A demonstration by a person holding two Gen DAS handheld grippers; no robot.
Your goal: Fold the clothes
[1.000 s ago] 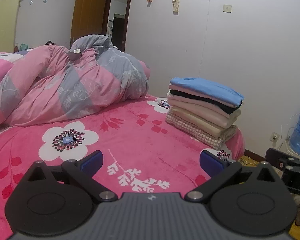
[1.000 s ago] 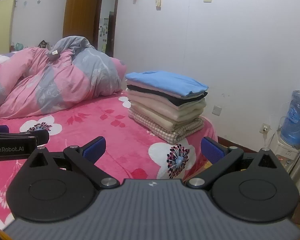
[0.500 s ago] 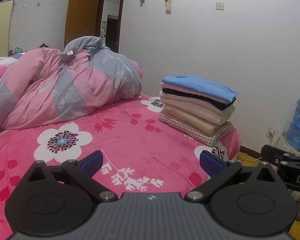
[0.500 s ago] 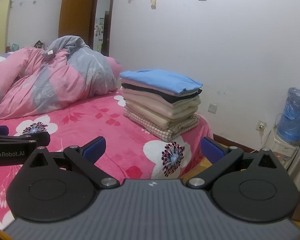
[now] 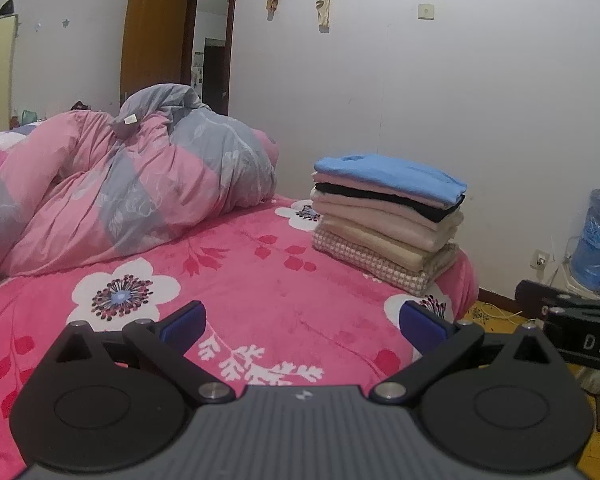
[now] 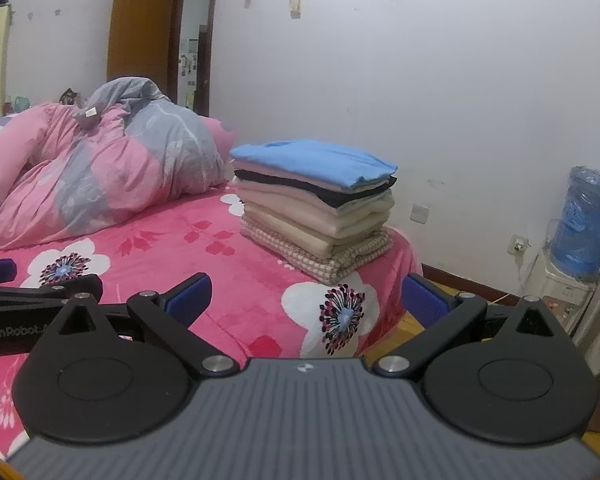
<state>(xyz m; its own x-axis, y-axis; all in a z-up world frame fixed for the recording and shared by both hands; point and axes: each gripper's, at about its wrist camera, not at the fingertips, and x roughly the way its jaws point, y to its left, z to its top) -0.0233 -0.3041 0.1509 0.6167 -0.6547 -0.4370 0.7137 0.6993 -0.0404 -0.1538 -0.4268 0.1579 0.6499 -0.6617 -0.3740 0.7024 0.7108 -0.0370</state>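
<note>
A neat stack of folded clothes is sitting at the bed's far corner, at about 2 o'clock from the left gripper and 12 o'clock from the right one. A smooth sky-blue knit top is lying uppermost; under it are pale pink, black and cream layers, with a nubby beige-and-white checked piece at the base. The stack is resting on a plush hot-pink fleece bedsheet printed with white flowers. At 10 o'clock a puffy pink-and-grey quilted duvet is lying heaped in soft rolls. The left gripper is hovering over the sheet, its blue-padded jaws spread wide and empty. The right gripper is hovering likewise, jaws wide, gripping nothing. At 3 o'clock a translucent blue water jug is standing by the matte white wall.
</note>
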